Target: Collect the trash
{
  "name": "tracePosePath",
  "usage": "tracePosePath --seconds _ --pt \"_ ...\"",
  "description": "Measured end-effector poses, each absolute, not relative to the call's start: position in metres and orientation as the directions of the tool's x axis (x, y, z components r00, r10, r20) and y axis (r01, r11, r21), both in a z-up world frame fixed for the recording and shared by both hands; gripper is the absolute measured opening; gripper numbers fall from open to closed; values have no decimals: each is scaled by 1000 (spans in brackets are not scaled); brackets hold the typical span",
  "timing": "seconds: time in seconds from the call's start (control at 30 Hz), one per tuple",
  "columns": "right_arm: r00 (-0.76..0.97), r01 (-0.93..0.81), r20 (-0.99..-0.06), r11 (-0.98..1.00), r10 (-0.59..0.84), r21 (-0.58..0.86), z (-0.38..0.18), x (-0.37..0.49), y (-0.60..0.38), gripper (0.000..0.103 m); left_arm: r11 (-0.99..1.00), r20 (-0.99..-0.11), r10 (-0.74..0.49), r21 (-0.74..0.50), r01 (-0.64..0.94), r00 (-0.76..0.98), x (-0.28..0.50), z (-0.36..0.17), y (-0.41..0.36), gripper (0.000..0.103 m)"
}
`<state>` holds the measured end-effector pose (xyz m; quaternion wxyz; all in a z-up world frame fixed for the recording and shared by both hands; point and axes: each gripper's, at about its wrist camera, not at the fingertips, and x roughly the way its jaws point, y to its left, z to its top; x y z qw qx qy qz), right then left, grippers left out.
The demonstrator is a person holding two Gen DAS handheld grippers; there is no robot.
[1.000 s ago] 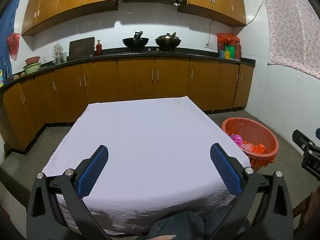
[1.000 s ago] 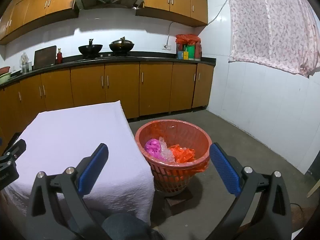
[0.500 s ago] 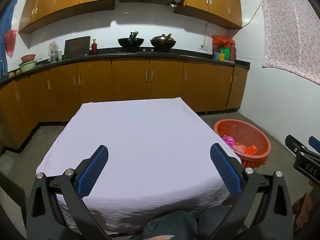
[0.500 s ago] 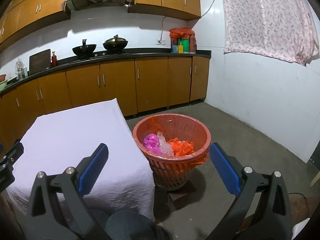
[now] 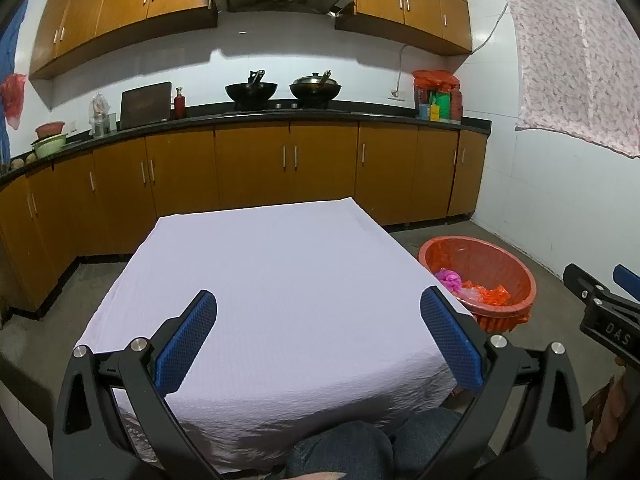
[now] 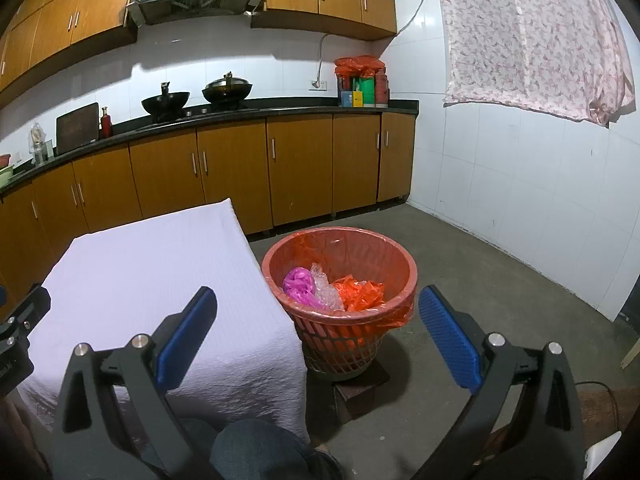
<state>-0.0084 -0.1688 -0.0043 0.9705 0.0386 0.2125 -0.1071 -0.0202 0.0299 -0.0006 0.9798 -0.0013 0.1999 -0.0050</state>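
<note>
An orange basket [image 6: 404,280] lined with an orange bag stands upright on the floor just beside the table, holding a pink bag [image 6: 298,282], clear bubble wrap [image 6: 326,290] and crumpled orange plastic [image 6: 360,294].

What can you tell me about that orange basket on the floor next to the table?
The orange basket is a round plastic bin with latticed sides, lined with an orange bag folded over its rim. It stands upright on a small dark block on the concrete floor, close beside the cloth-covered table. Inside lie a pink bag, clear bubble wrap and crumpled orange plastic.
</note>
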Motion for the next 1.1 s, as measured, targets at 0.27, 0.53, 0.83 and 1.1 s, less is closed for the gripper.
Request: tracePosePath --seconds 0.27,0.53,0.83,1.1 --pt "887 224 -421 974 -191 29 -4 -9 -168 99 1000 -402 -7 -5 6 916 -21 -2 29 101" --pt "887 224 -420 974 -191 29 -4 -9 -168 99 1000 -404 -7 -4 6 915 -23 -3 28 101" --pt "887 223 -421 974 -190 30 -5 -9 -168 99 1000 -404 -7 -4 6 915 -22 -3 28 101" --pt "887 223 -422 974 -189 31 -4 -10 -168 99 1000 -405 -7 -4 6 914 -23 -2 27 101"
